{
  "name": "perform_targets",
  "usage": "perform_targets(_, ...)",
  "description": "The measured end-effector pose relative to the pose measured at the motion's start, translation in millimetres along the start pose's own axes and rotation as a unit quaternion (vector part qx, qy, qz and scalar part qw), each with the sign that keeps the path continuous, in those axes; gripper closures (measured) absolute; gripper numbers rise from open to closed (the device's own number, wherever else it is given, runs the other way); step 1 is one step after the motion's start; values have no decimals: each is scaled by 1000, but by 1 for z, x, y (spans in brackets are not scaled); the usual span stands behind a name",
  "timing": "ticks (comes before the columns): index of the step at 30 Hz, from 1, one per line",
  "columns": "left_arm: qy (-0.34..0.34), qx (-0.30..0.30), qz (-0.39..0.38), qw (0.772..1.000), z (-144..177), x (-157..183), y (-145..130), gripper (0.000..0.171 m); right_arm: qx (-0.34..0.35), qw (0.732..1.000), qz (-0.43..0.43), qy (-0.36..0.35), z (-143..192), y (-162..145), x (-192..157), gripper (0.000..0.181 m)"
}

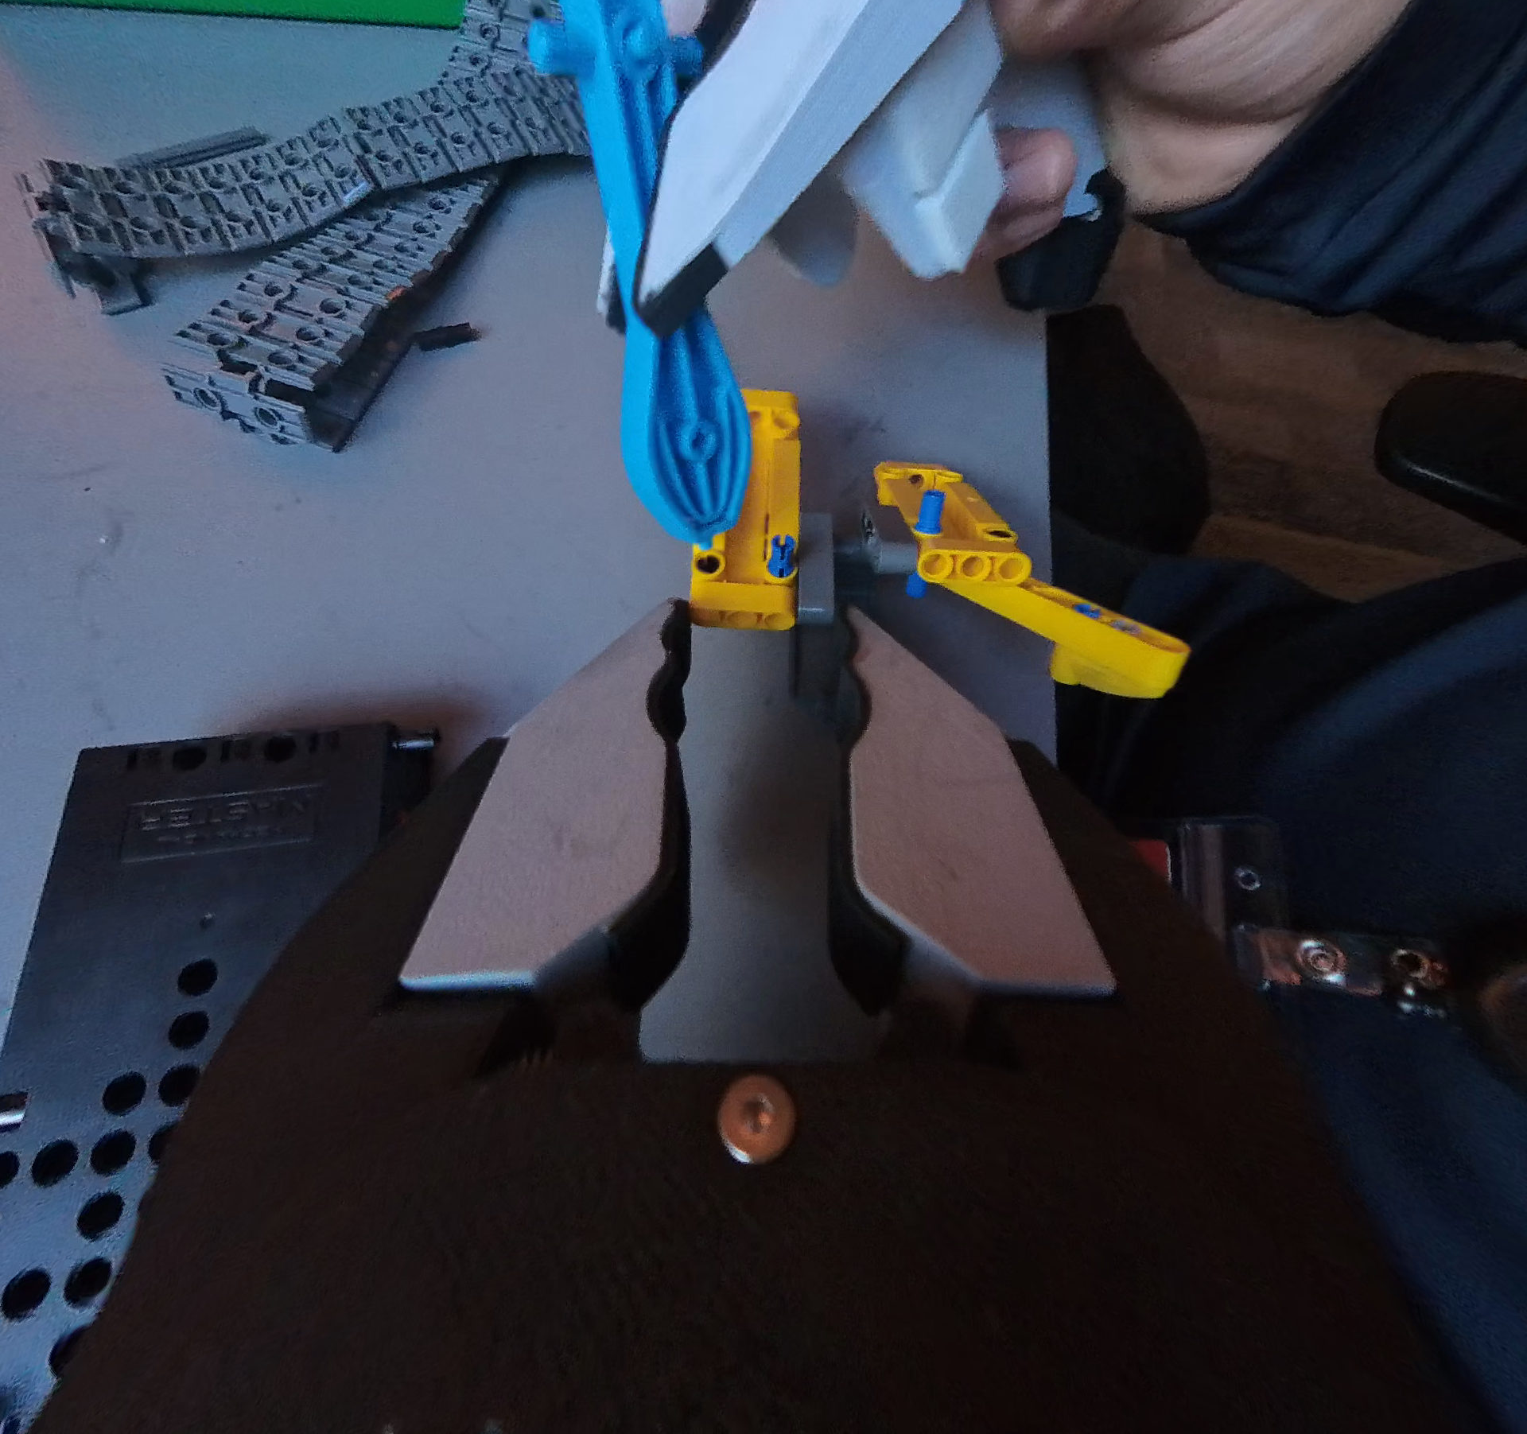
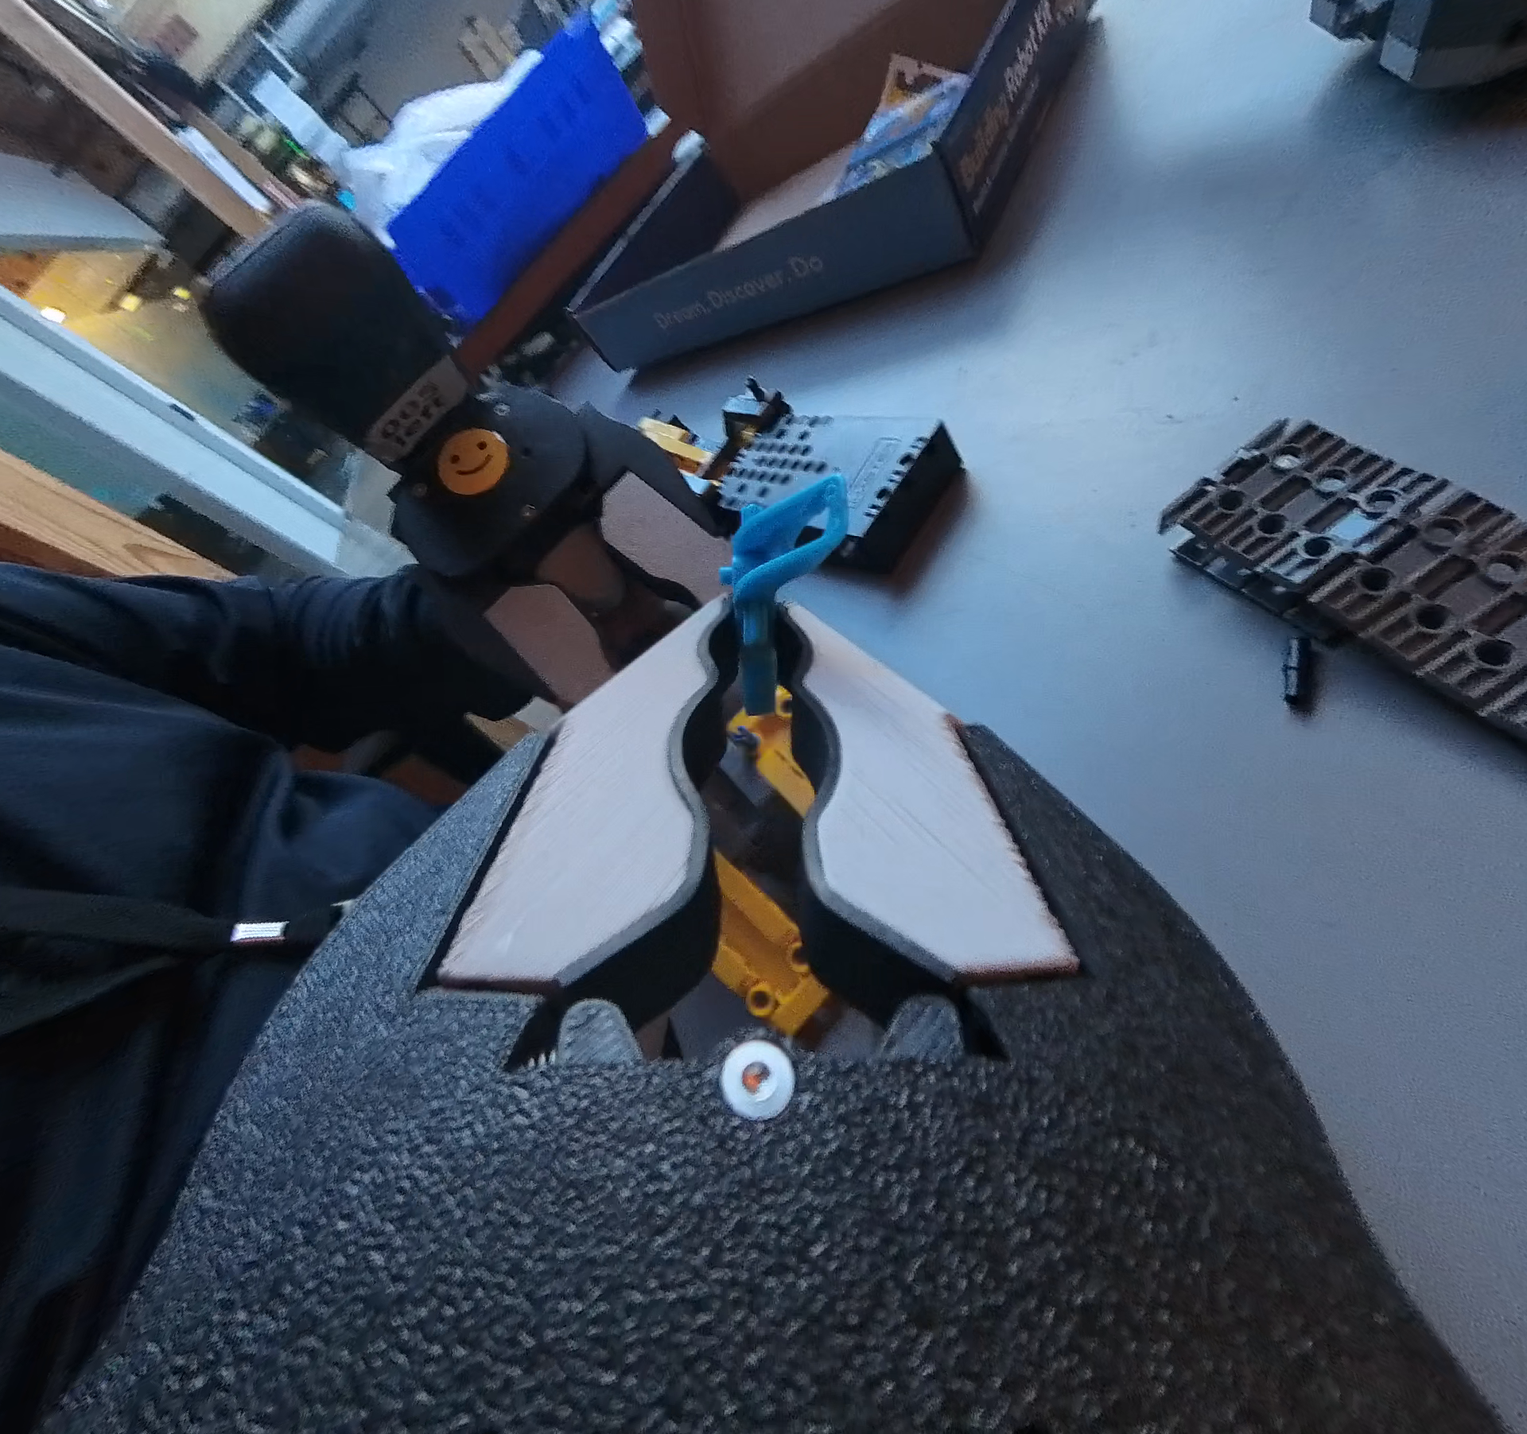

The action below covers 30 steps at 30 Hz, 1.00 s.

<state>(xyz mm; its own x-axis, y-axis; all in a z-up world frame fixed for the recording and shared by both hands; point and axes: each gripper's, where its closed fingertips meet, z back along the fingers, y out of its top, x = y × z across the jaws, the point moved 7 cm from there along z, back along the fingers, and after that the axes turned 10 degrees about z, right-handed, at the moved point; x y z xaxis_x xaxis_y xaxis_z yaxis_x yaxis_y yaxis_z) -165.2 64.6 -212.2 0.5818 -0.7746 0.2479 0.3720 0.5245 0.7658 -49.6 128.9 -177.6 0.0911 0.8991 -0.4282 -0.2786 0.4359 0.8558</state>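
Here right gripper [image 2: 753, 634] pinches blue tool [image 1: 661, 254] over yellow brick assembly [image 1: 748, 535]; left gripper [image 1: 764, 626] jaws parted (gripping grey piece? unclear).

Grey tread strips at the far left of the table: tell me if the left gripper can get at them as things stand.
Probably yes. The left gripper sits at the yellow beam assembly with its jaws apart. The grey tread strips lie uncovered on the table, with bare surface between. The right gripper, shut on the blue blade piece, hangs to the right of that path.
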Motion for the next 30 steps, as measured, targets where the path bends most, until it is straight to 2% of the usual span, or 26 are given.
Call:
perform_targets(5,-8,-8,11,1000,-2,-4,1,132,-12,1000,-13,-2,-2,-4,7,178)
perform_targets(8,-6,-8,-2,1000,-4,-4,1,139,-17,1000,-11,-8,-2,-5,8,178)
perform_targets(15,-4,-14,-15,1000,-7,-2,2,140,-30,999,30,-19,-1,-7,4,178)
perform_targets(22,18,-28,-51,998,-11,2,0,141,-103,986,124,-33,-6,-1,-7,177)
perform_targets(26,8,-34,-47,998,-14,3,1,141,-151,976,155,-33,-11,2,-9,177)
perform_targets(30,1,-35,-39,999,-14,1,1,141,-156,977,144,-25,-13,1,-6,177)
